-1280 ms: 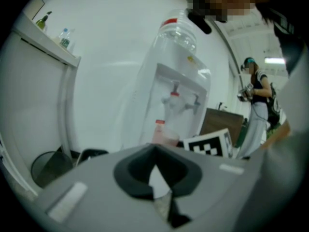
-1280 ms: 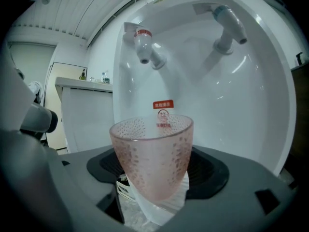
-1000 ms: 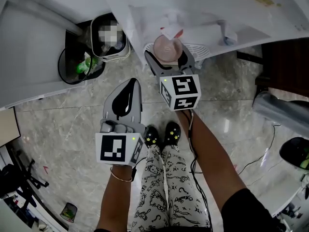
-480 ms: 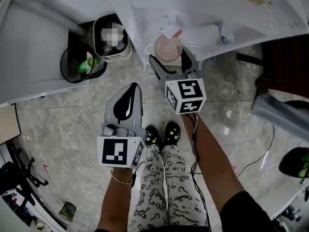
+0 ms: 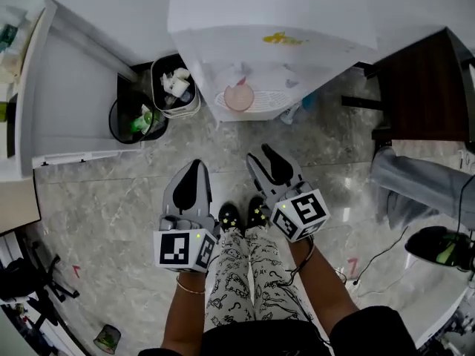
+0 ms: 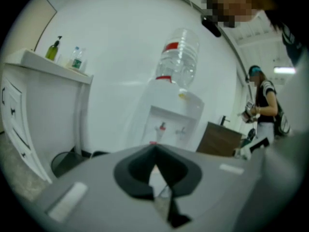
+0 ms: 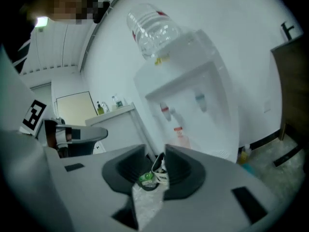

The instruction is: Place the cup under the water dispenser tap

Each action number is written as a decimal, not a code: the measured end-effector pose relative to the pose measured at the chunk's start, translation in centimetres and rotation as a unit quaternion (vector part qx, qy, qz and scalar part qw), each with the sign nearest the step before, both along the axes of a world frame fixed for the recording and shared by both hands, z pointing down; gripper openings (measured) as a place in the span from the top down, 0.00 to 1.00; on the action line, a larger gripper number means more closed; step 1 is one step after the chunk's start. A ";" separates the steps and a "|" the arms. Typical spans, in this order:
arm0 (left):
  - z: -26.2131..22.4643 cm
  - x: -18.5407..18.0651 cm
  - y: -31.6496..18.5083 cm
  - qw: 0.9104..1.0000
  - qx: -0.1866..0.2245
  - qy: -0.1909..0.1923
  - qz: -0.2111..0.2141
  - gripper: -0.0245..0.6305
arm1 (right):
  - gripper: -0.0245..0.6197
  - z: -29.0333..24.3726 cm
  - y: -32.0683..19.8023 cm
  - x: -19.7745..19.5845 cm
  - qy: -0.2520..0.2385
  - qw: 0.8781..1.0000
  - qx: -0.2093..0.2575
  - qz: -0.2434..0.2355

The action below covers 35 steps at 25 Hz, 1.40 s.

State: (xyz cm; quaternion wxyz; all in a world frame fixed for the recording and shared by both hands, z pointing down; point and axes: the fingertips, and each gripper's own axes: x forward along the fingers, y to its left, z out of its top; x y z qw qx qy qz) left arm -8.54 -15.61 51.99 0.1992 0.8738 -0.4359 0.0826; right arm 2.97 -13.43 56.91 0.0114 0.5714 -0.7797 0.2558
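Change: right gripper has come away from the water dispenser. A moment ago its jaws stood wide around the pink cup at the drip tray; now it is drawn back over the floor, close to the person's shoes, with the cup left behind.
Meaning for task: the cup stands upright on the tray by itself, so the placing looks done and this reads as the retreat after release.
Cup: at the left end of the drip tray, inside its rim. In the right gripper view it sits below the red tap, not the blue tap.
Right fingers: closing, a narrow gap left between them. Nothing is in that gap; only floor and far bins show through it.
Left gripper: jaws closed tip to tip on nothing, hanging beside the right one and also back from the dispenser.
Cup relative to fingers: well apart from both pairs, ahead of them across a bare stretch of floor, touched by neither.
Risk: small. The cup looks settled, and neither gripper is near enough to knock it.
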 end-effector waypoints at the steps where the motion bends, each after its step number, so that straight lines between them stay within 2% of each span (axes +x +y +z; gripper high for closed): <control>1: -1.4 -0.1 0.6 1.000 0.003 0.003 0.002 0.97 | 0.88 -2.4 0.6 0.6 0.007 1.000 0.014 0.010; 4: -6.3 -0.3 3.0 1.000 0.011 0.001 0.019 0.97 | 0.94 -9.8 2.9 1.5 0.019 0.999 0.032 0.017; 7: -12.6 0.1 5.4 0.999 0.014 0.000 0.047 0.97 | 0.94 -16.6 5.6 0.9 0.036 0.999 0.018 -0.013; 10: -19.9 0.9 5.9 0.996 0.049 0.008 0.077 0.97 | 0.94 -23.9 6.7 0.2 0.057 0.996 0.040 -0.049; 12: -23.9 0.9 6.7 0.993 0.070 0.011 0.093 0.97 | 0.94 -28.1 7.9 -0.4 0.053 0.995 0.065 -0.057; 15: -27.8 0.7 8.4 0.989 0.099 0.022 0.103 0.97 | 0.94 -31.9 10.2 -1.2 0.049 0.993 0.091 -0.063; 21: -30.2 1.3 11.0 0.985 0.121 0.036 0.120 0.97 | 0.94 -34.4 12.5 -1.5 0.054 0.990 0.103 -0.075; 28: -30.7 2.0 11.7 0.981 0.136 0.014 0.137 0.97 | 0.94 -35.4 13.1 -2.0 0.071 0.985 0.128 -0.089; 35: -30.6 1.8 11.5 0.981 0.142 -0.001 0.133 0.97 | 0.94 -35.8 13.5 -1.7 0.059 0.986 0.130 -0.085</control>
